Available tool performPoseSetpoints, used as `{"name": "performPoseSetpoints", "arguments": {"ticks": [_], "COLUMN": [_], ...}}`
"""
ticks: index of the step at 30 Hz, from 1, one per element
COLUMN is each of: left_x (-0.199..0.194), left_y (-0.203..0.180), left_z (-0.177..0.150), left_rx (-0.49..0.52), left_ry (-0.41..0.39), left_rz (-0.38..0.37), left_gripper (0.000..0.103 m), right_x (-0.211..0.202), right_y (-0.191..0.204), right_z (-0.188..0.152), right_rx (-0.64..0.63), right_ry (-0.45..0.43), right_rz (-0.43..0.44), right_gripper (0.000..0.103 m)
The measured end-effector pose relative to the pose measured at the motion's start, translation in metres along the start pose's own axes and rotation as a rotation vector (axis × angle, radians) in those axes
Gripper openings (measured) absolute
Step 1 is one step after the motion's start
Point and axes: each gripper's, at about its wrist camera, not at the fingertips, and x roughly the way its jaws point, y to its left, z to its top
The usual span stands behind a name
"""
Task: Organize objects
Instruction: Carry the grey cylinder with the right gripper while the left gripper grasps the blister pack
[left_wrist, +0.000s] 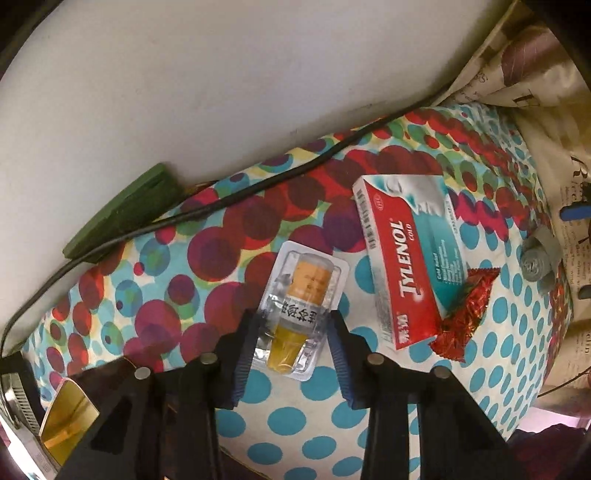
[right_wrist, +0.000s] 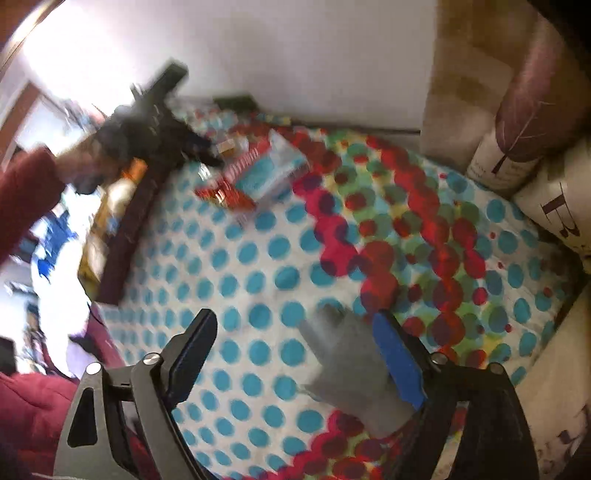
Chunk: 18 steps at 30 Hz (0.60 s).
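Observation:
In the left wrist view my left gripper (left_wrist: 293, 317) is closed on a clear blister pack holding an amber vial (left_wrist: 301, 295) with an orange cap, low over the dotted bedspread (left_wrist: 295, 406). A red and teal Tylenol box (left_wrist: 410, 254) lies to its right, on a red foil packet (left_wrist: 467, 314). A grey roll (left_wrist: 537, 258) lies further right. In the right wrist view my right gripper (right_wrist: 295, 332) is open, with the blurred grey roll (right_wrist: 351, 369) between its fingers, against the right blue pad. The left gripper (right_wrist: 162, 125), Tylenol box (right_wrist: 266, 166) and foil packet (right_wrist: 225, 195) show far off.
A white wall (left_wrist: 221, 74) borders the bed, with a black cable (left_wrist: 221, 199) and a green flat object (left_wrist: 122, 210) along it. Printed pillows (right_wrist: 535, 147) sit at the right. A dark tray with boxes (right_wrist: 122, 221) stands at the bed's left edge.

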Motion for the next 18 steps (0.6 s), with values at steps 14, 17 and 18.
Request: {"name": "performPoseSetpoints", "arguments": {"ticks": [14,17,18], "left_x": [-0.015,-0.028,-0.031], "left_y": [0.003,0.000,-0.001], "left_z": [-0.016,-0.021,-0.021], "left_rx": [-0.072,-0.113,-0.128], "left_ry": [-0.049,-0.085,-0.095], "left_rz": [-0.011,-0.017,-0.015], "left_gripper": [0.038,0.037,0.037], "right_x": [0.062,0.053,0.051], "right_y": [-0.017,-0.032,-0.036], "right_z": [-0.027,-0.025,-0.026], "right_rx": [-0.098,-0.019,-0.003], "right_ry": [0.291,0.258,0.249], "right_rz": [-0.205,-0.229,-0.229], "right_gripper": [0.062,0.039,0.037]}}
